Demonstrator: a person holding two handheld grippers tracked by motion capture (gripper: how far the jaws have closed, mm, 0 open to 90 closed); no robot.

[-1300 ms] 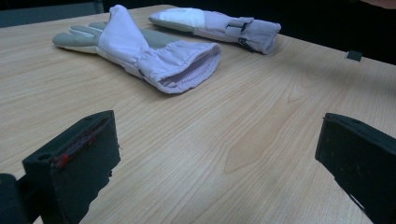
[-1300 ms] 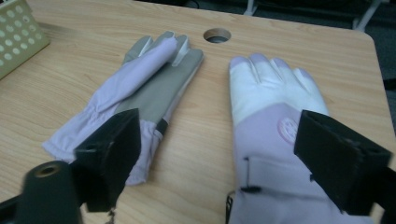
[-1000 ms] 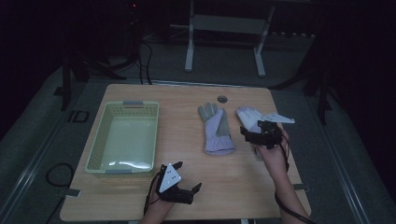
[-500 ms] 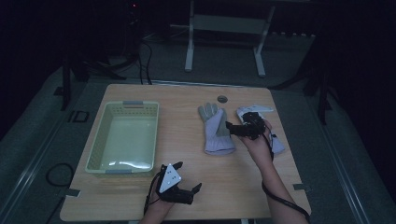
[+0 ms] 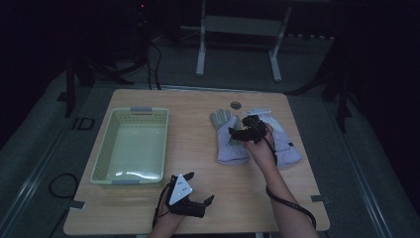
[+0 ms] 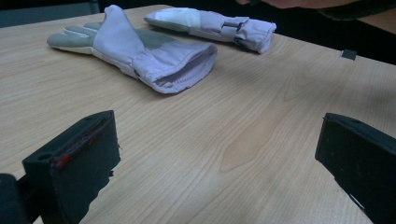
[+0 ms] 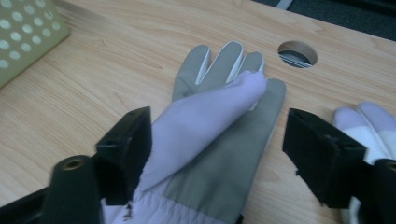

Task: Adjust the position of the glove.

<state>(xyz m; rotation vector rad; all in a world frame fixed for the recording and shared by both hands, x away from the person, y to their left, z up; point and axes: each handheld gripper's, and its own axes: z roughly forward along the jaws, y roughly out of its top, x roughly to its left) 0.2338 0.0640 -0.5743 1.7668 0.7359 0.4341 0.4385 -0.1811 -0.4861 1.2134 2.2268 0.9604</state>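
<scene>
Two pale lilac work gloves with grey palms lie on the wooden table. My right gripper (image 5: 241,132) hovers over the left glove (image 5: 227,146), its jaws spread on either side of the thumb and palm (image 7: 219,116). The jaws have just been closing a little, and the pads stand apart from the fabric. The other glove (image 5: 286,146) lies just to the right (image 7: 369,121). My left gripper (image 5: 200,187) rests near the table's front edge, open with bare wood between its jaws (image 6: 217,158). It looks toward the near glove's cuff (image 6: 140,56) and the far glove (image 6: 210,23).
A light green plastic basket (image 5: 101,161) stands at the left of the table, and its corner (image 7: 23,32) is near the glove. A round cable hole (image 5: 236,104) sits at the back edge, just beyond the glove's fingertips (image 7: 297,52).
My right gripper has moved left, from above the right glove to above the left glove, and a little lower. The left gripper has stayed put.
</scene>
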